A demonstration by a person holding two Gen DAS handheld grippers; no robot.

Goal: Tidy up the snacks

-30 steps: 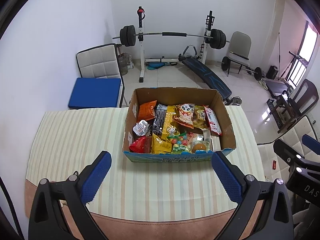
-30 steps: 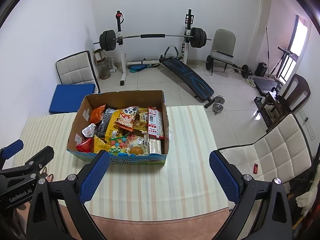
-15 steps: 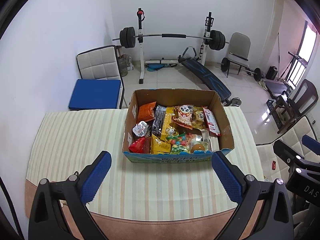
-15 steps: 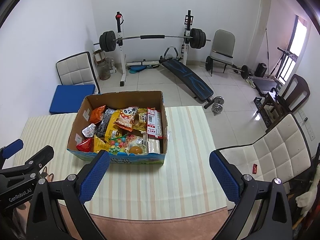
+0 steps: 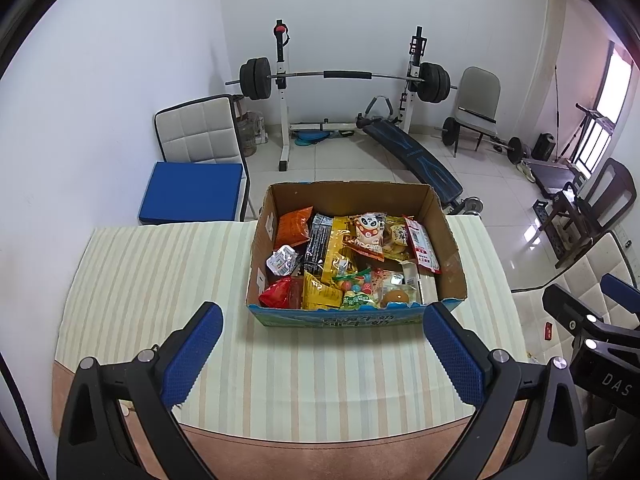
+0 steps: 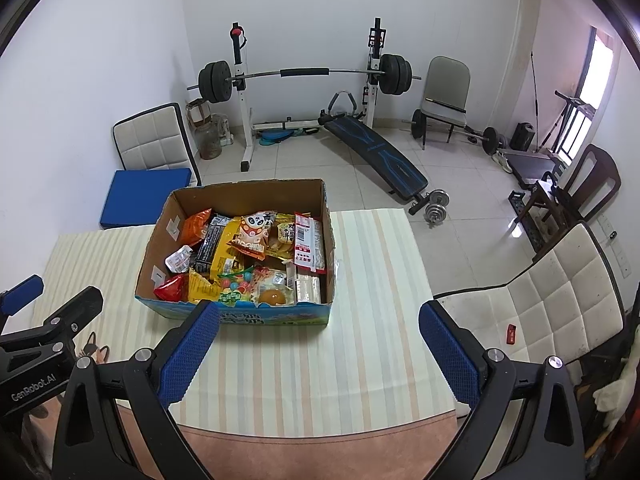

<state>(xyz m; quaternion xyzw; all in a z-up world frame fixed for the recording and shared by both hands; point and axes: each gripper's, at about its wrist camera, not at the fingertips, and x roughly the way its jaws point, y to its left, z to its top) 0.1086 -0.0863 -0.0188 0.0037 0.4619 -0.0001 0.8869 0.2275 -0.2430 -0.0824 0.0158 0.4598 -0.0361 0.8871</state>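
While both claws hover open | snack box (image 5: 352, 322) unmoved (table-centre)

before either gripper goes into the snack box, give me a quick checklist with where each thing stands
1. Left gripper open wide and holding nothing: ok.
2. Right gripper open wide and holding nothing: ok.
3. Cardboard box open at the top, snacks reachable from above: ok.
4. Box sits flat on the striped tablecloth, inside the edges: ok.
5. A single snack free to grasp: not ok, packets overlap; the red pouch in the near left corner looks the most exposed.
6. Sorting destination: cannot tell, no second container in view.
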